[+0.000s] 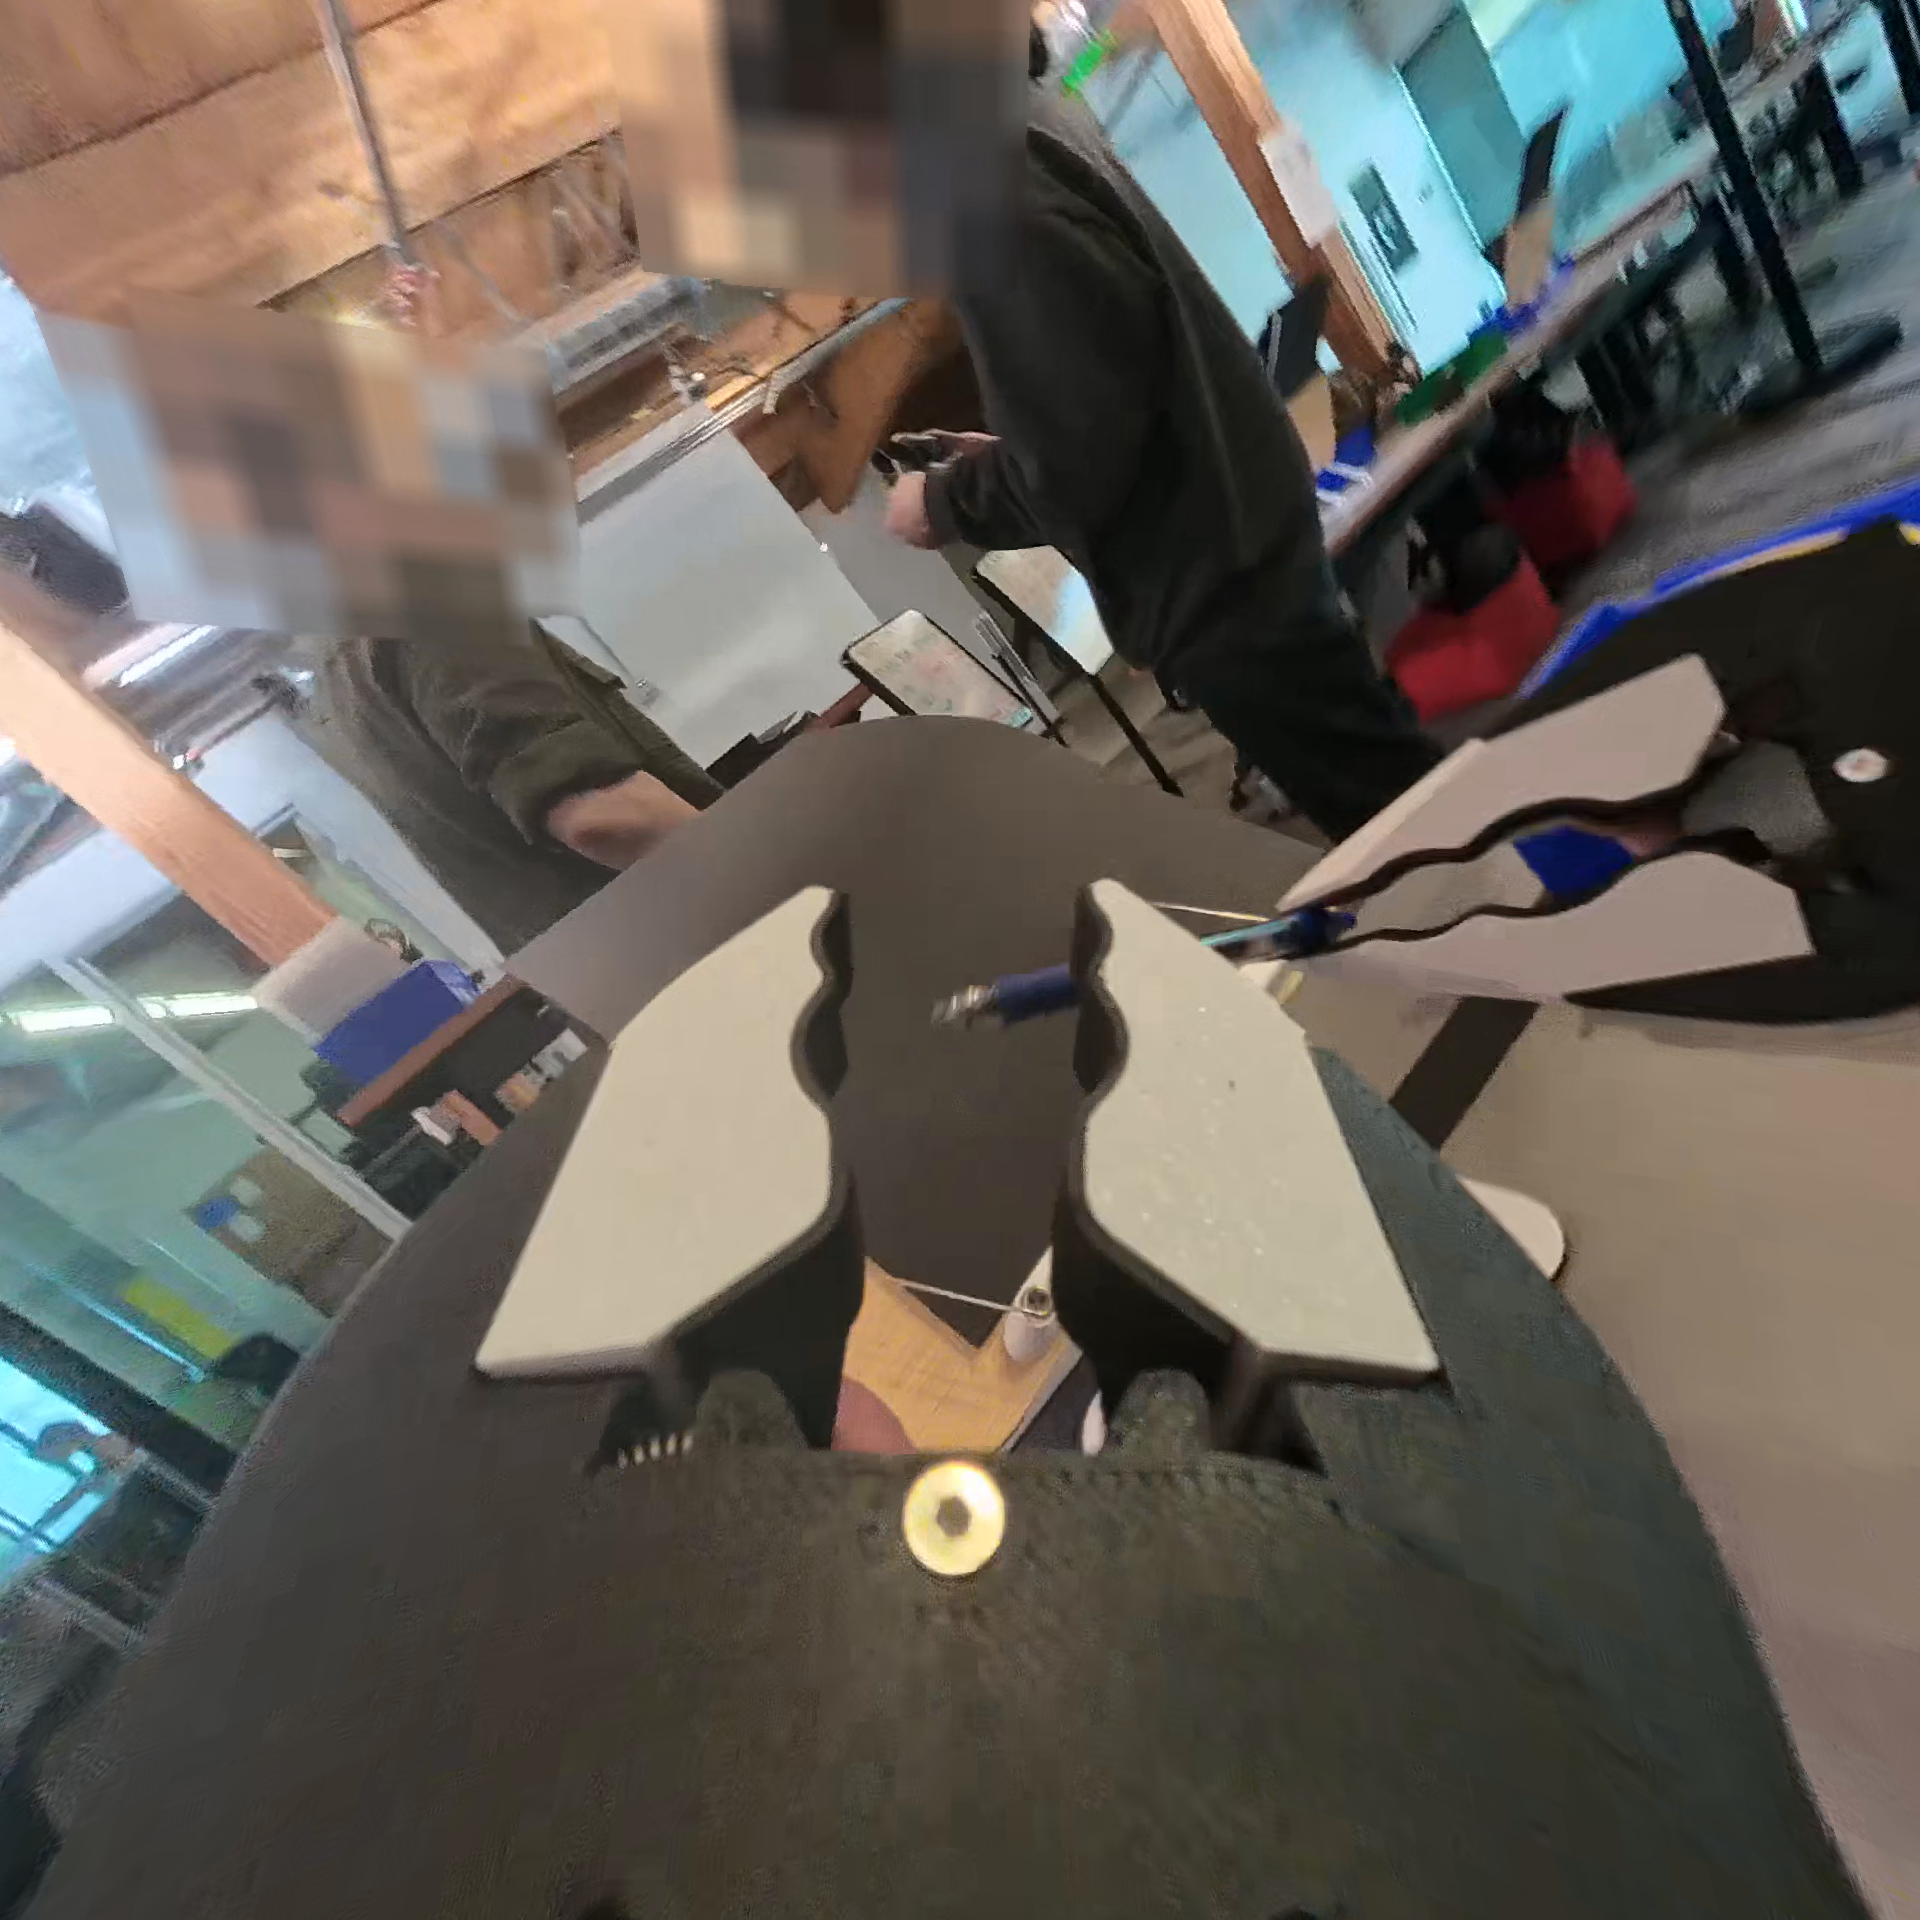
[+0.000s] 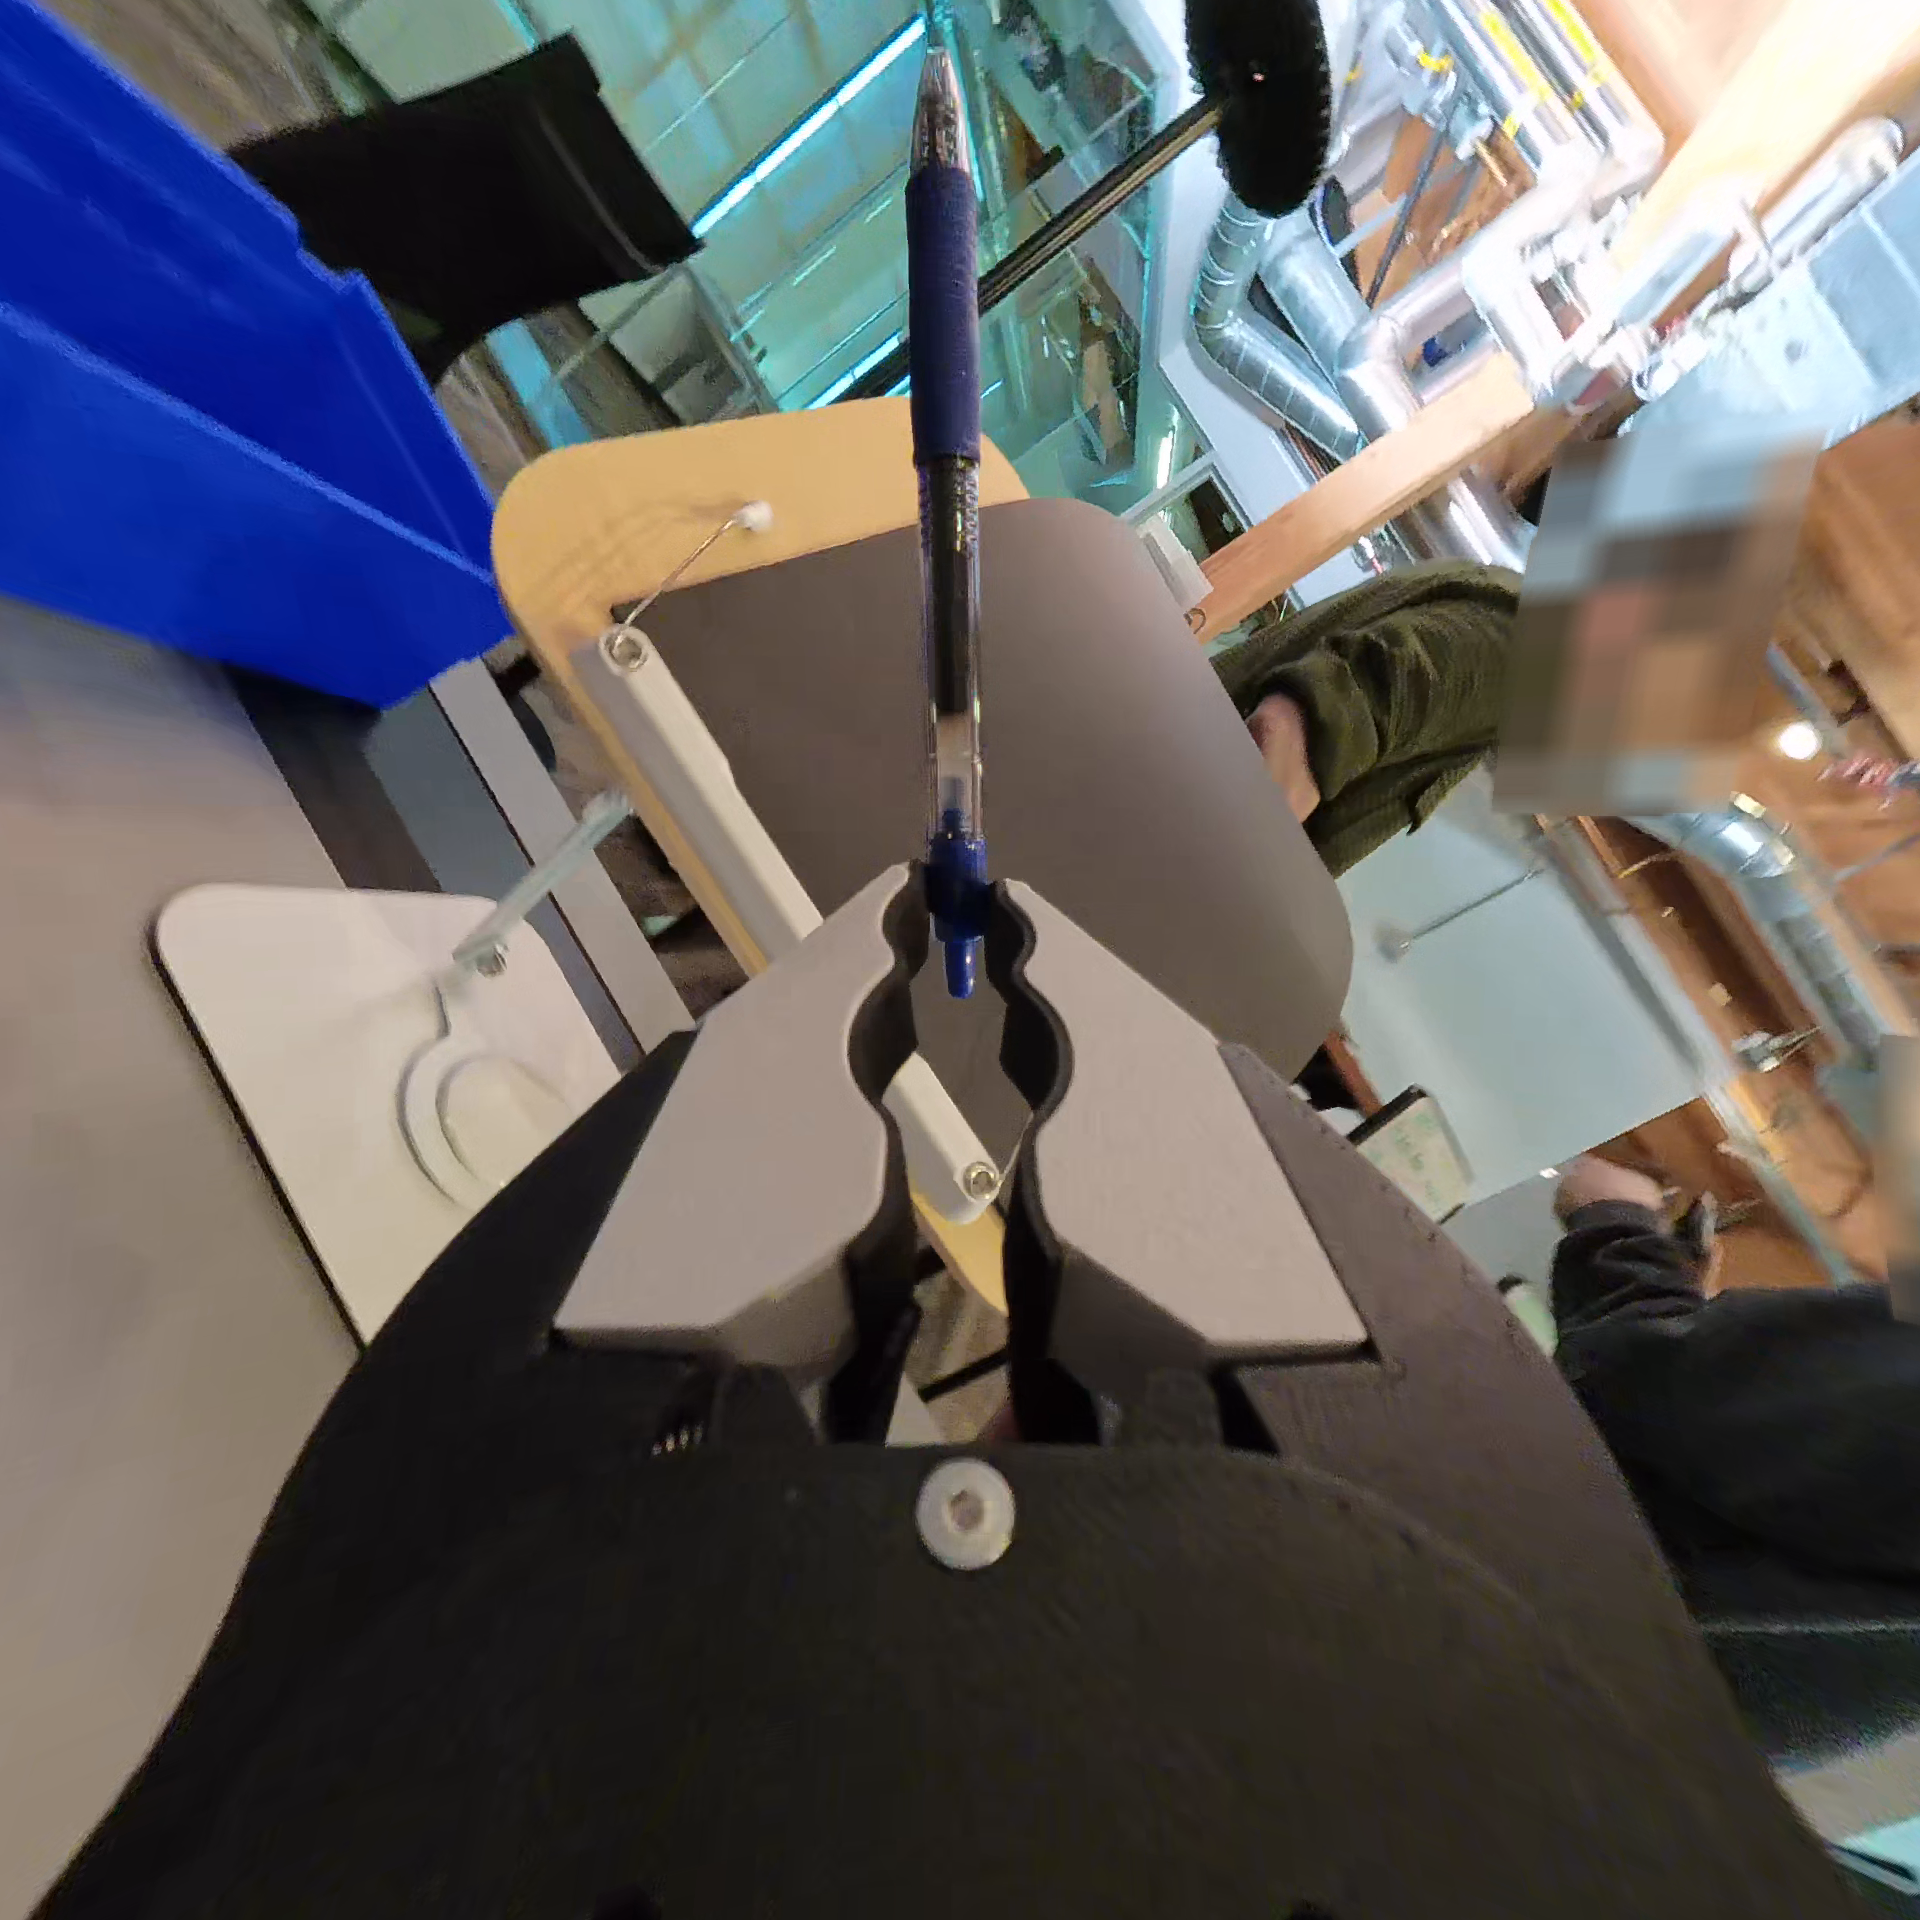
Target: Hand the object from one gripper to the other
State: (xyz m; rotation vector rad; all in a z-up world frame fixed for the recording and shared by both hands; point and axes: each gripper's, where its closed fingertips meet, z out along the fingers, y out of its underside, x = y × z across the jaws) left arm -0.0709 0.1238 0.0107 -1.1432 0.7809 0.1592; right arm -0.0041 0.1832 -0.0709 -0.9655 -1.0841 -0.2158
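Against grey board (image 2: 1091,748), blue-gripped clear pen (image 2: 948,436)

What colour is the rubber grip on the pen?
Dark blue. The pen shows best in the right wrist view, with its grip near the tip.

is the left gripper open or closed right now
Open. The left gripper shows a clear gap between its fingers, and the pen tip pokes into that gap from the right gripper without being pinched.
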